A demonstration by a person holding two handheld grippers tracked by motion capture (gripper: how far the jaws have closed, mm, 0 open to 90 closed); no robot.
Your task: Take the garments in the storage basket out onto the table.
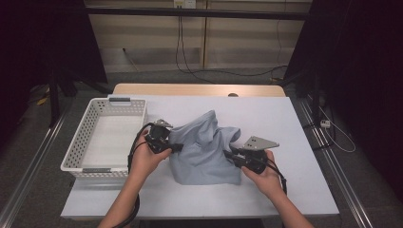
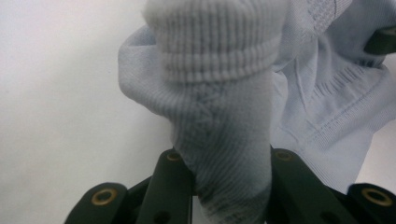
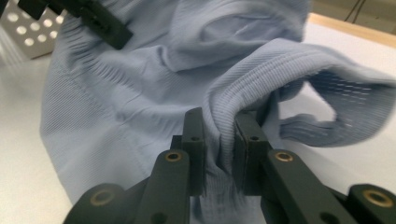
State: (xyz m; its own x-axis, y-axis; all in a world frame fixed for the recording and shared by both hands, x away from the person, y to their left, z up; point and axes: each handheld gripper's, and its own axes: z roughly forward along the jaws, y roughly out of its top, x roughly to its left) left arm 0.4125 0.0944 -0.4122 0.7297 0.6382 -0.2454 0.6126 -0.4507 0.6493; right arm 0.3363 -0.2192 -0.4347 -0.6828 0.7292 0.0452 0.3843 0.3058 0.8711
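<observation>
A light blue knit garment (image 1: 204,152) is bunched up in the middle of the white-covered table, lifted at both sides. At its left side my left gripper (image 1: 178,148) is shut on a thick ribbed fold of the garment (image 2: 219,70), which fills the gap between the jaws of this gripper (image 2: 224,158). My right gripper (image 1: 228,154) is shut on the right side, its pads pinching a ribbed hem of the garment (image 3: 116,102) at the gripper (image 3: 223,126). The left gripper (image 3: 98,21) also appears across the cloth in the right gripper view.
A white perforated basket (image 1: 90,123) stands at the table's left edge, close to my left hand; it looks empty, and its wall (image 3: 23,32) shows behind the cloth. A white sheet (image 1: 285,118) covers the tabletop. Cables run over the floor behind the table.
</observation>
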